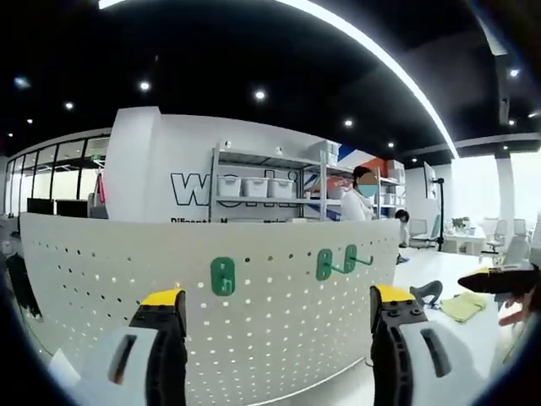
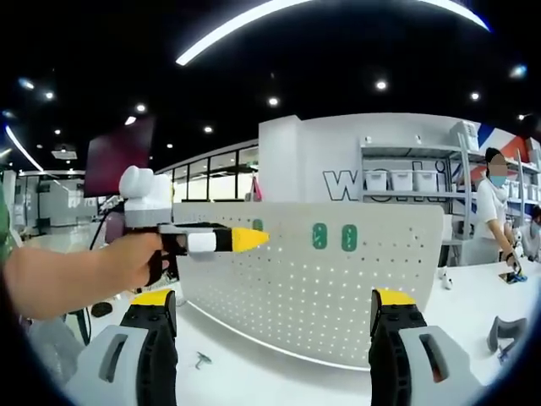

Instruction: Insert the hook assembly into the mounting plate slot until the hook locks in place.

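Three green hooks point(image 1: 223, 277) are already seated on the upright pegboard point(image 1: 101, 262), which is faced by both empty grippers point(image 1: 279, 317) point(image 2: 275, 317), jaws held apart, presumably for approach.

Behind the work surface stands a metal shelving unit point(image 1: 270, 182) carrying white storage bins point(image 1: 255, 187), set against a white wall with large dark lettering point(image 2: 351, 184). A person in a white top point(image 2: 490, 216) stands by the shelves. A yellow cloth point(image 1: 463, 305) lies on the white table point(image 2: 456, 313). Round ceiling lights point(image 1: 259, 96) glow overhead.
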The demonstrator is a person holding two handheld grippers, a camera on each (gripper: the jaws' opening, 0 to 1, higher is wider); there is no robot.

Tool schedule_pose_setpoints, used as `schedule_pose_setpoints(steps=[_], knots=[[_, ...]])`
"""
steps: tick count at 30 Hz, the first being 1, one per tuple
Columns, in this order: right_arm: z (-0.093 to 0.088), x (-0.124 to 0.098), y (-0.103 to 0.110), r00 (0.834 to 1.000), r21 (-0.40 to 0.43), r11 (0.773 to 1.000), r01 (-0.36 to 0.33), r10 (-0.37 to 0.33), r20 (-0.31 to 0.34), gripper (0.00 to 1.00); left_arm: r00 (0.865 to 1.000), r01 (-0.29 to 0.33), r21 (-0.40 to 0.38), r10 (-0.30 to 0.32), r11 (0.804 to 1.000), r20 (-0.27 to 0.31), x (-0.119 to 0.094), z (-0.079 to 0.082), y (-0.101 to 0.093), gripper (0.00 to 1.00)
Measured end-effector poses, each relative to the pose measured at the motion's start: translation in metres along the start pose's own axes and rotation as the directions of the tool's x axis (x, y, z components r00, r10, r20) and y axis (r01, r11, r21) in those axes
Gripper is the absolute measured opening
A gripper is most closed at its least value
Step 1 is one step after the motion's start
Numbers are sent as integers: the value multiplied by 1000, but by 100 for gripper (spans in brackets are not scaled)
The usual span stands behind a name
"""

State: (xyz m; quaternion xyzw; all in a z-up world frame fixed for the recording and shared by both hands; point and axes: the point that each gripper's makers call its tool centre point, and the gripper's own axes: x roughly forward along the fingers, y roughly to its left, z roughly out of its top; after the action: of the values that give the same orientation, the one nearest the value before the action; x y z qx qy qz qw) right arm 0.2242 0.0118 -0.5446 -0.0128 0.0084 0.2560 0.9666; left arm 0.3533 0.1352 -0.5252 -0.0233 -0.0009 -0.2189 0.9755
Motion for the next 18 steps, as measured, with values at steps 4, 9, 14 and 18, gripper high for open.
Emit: schedule_pose_setpoints(steps=[4, 9, 14, 18], knots=[[0, -1, 3, 1000, 0, 1000, 1, -1, 0, 97, 1000, 9, 11, -9, 1000, -7, -10, -1, 0, 93], [2, -2, 9, 1000, -3, 1000, -3, 3, 2, 97, 1000, 12, 1, -12, 1000, 1, -22, 2, 3, 93], [3, -2, 16, 1000, 1, 1000, -6, 6, 1, 97, 1000, 16, -4, -16, 1000, -5, -35, 0, 4, 94], [4, -3, 23, 1000, 3, 1000, -6, 6, 2, 97, 1000, 21, -9, -21, 1000, -5, -45, 0, 4, 94]])
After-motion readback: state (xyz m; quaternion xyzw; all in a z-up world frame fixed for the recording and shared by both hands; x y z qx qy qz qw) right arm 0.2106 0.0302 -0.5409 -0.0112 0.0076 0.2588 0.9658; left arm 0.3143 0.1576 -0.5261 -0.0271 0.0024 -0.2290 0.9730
